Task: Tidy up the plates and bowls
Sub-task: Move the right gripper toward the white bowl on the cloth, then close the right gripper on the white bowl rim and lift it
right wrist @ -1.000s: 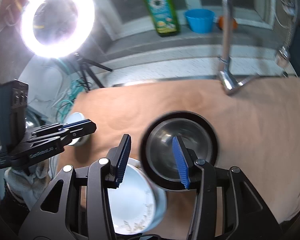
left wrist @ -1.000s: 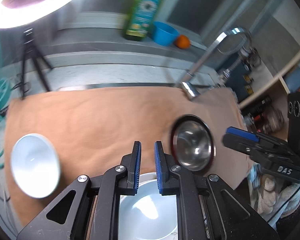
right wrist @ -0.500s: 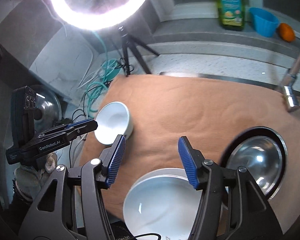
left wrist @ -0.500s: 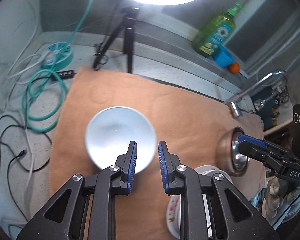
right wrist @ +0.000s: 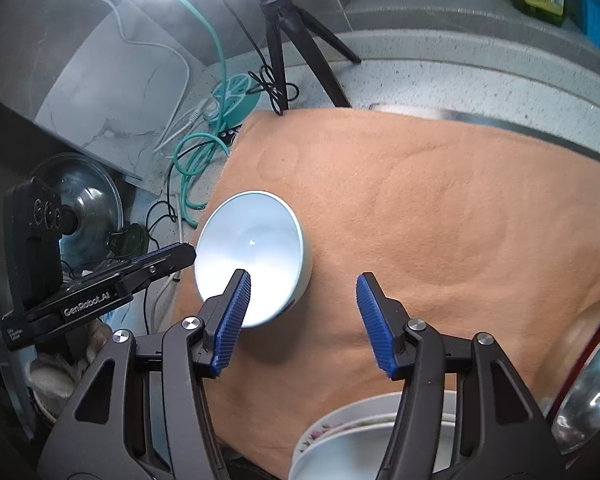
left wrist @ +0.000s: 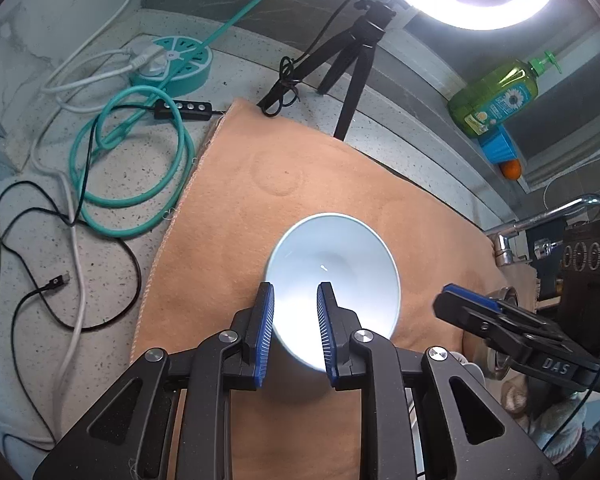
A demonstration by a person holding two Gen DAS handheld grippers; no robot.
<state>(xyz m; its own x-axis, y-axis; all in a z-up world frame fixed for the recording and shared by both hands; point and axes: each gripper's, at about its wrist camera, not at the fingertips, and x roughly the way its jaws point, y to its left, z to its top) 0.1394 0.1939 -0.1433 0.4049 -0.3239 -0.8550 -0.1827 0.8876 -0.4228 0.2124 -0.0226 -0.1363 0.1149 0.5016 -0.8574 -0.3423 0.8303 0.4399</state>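
A white bowl [left wrist: 332, 256] stands upright on the orange cloth [left wrist: 300, 168]. My left gripper [left wrist: 295, 286] hovers over the bowl's near rim, its jaws a narrow gap apart and pressing on nothing. My right gripper [right wrist: 303, 276] is open over bare cloth just right of the same bowl [right wrist: 252, 240], its left finger in front of the rim. A flowered plate with a white bowl in it [right wrist: 340, 440] lies at the lower edge of the right wrist view. A steel bowl [right wrist: 592, 400] sits at the far right.
Beyond the cloth's left edge lie a teal cable coil [left wrist: 132, 168], a round power strip [left wrist: 180, 64] and black leads. A tripod [left wrist: 356, 64] with a ring light stands behind. Soap bottle [left wrist: 496, 96], blue cup and orange sit on the ledge. A faucet [left wrist: 540, 220] is at right.
Both grippers swung left, away from the steel bowl and plate stack, and now sit at the white bowl. The left jaws parted slightly; the right jaws widened.
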